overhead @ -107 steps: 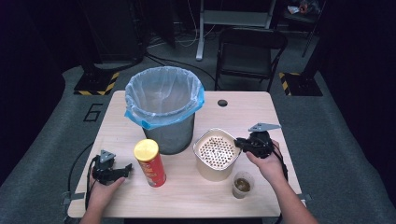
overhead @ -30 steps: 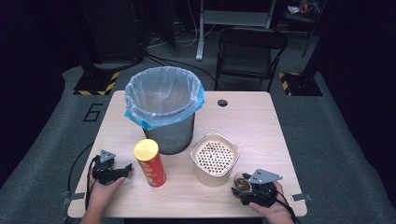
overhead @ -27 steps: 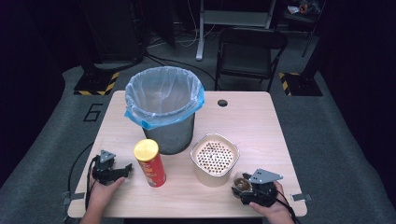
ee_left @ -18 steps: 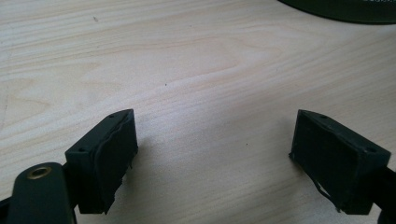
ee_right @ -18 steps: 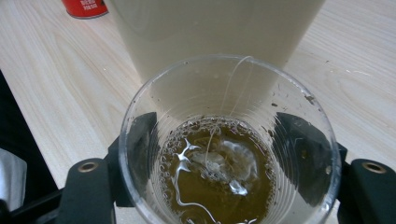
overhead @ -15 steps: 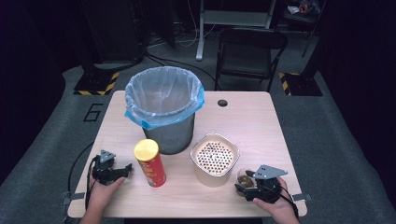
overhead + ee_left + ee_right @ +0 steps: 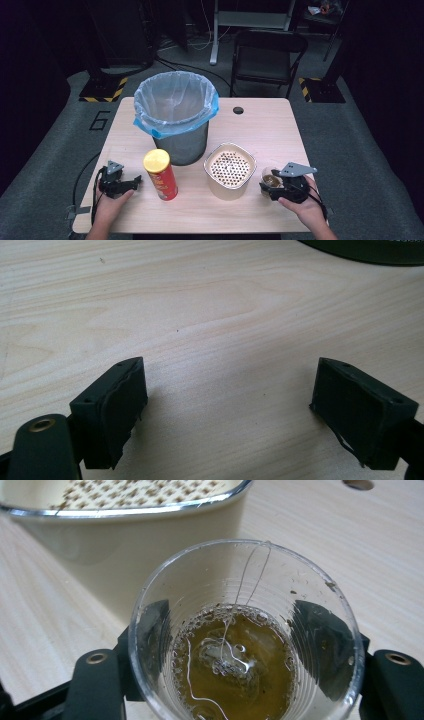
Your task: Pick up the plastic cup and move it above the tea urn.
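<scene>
A clear plastic cup (image 7: 245,630), upright, sits near the table's 5 o'clock edge, just beside the cream strainer bowl (image 7: 230,170) at its 3 o'clock side. The right gripper's (image 7: 272,187) jaws press its ribbed walls from both sides. Amber liquid with bubbles, a soaked tea bag (image 7: 225,662) and its thin string fill the bottom.
</scene>
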`<control>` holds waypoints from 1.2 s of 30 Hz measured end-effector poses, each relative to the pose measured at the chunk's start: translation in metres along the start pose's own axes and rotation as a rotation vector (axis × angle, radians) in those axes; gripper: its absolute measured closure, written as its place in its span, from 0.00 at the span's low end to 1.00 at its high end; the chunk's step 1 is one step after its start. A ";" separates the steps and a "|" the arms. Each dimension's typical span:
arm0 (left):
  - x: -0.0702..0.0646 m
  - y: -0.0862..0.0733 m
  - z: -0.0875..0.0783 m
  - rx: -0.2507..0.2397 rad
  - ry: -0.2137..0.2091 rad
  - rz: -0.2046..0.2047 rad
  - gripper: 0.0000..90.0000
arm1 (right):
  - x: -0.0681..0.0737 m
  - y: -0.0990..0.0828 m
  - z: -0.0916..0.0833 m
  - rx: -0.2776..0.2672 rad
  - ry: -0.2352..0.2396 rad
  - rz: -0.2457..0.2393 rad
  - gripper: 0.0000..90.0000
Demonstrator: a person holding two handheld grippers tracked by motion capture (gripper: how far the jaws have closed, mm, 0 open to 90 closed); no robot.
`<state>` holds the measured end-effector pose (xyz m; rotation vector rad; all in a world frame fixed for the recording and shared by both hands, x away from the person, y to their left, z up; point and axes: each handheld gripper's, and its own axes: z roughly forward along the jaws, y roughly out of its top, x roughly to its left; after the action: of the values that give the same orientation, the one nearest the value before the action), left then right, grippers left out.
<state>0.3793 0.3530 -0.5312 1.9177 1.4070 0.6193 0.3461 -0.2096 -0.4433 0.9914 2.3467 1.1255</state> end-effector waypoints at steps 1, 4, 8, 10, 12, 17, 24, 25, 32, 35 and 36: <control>0.000 0.000 0.000 -0.001 0.000 -0.001 0.16 | -0.002 0.003 0.000 0.000 -0.004 0.000 0.36; 0.000 0.000 0.000 0.000 0.000 -0.001 0.16 | -0.010 0.012 -0.001 0.004 -0.018 -0.007 0.36; 0.000 0.000 0.000 0.000 0.000 -0.001 0.16 | -0.021 0.025 -0.001 0.003 -0.037 0.008 0.36; 0.000 0.000 0.000 0.000 0.000 -0.001 0.16 | -0.026 0.030 0.000 0.000 -0.037 0.011 0.36; 0.000 0.000 0.000 -0.001 0.000 -0.001 0.16 | -0.027 0.031 0.000 0.000 -0.041 0.023 0.36; 0.000 0.000 0.000 0.003 -0.001 0.000 0.16 | -0.038 0.041 0.004 -0.006 -0.053 0.021 0.36; 0.000 0.000 0.000 0.000 0.000 -0.001 0.16 | -0.056 0.054 0.015 -0.001 -0.056 0.039 0.36; 0.000 0.000 0.000 0.003 -0.001 0.000 0.16 | -0.056 0.054 0.015 -0.001 -0.056 0.039 0.36; 0.000 0.000 0.000 0.008 -0.001 0.000 0.16 | -0.068 0.062 0.027 0.000 -0.059 0.035 0.36; 0.000 0.000 0.000 0.004 -0.001 -0.005 0.16 | -0.071 0.068 0.035 -0.007 -0.055 0.024 0.36; 0.000 0.000 0.000 0.004 -0.001 -0.005 0.16 | -0.071 0.068 0.035 -0.007 -0.055 0.024 0.36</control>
<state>0.3793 0.3527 -0.5310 1.9170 1.4134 0.6129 0.4455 -0.2126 -0.4104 1.0378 2.2916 1.1002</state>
